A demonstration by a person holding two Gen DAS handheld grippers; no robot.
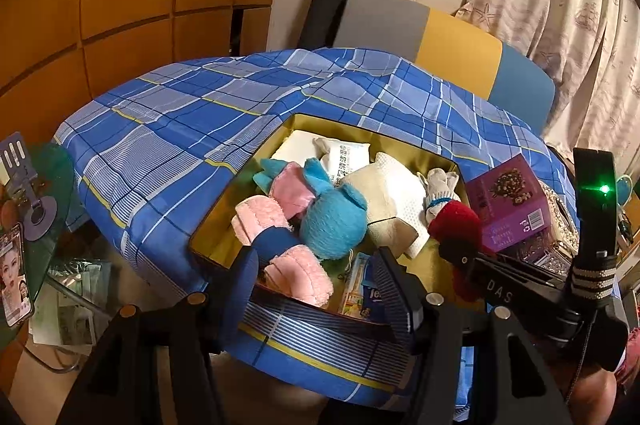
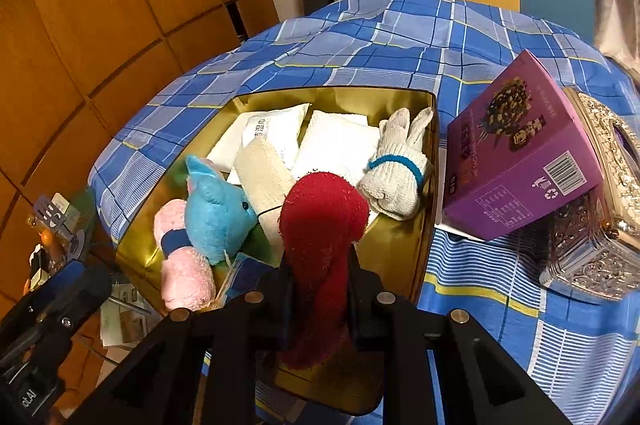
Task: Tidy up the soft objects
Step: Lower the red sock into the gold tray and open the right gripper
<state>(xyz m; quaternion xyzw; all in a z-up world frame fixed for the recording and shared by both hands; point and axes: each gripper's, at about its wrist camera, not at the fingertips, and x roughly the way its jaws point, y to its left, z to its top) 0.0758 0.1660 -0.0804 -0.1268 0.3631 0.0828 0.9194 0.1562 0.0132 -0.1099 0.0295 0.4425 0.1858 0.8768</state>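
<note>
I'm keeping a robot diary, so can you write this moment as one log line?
right gripper: shut on red sock over gold box | left gripper: open, empty | blue plush: in box

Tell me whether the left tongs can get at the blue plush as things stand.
Probably yes: the left tongs are open and empty, and the blue plush lies uncovered atop the gold tin, just ahead.

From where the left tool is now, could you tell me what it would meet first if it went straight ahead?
Probably the pink fluffy slipper lying in the gold box. The left tool is open over the box's near edge, and the slipper sits right between its fingers. The blue plush toy lies just beyond, though depth is uncertain.
</note>
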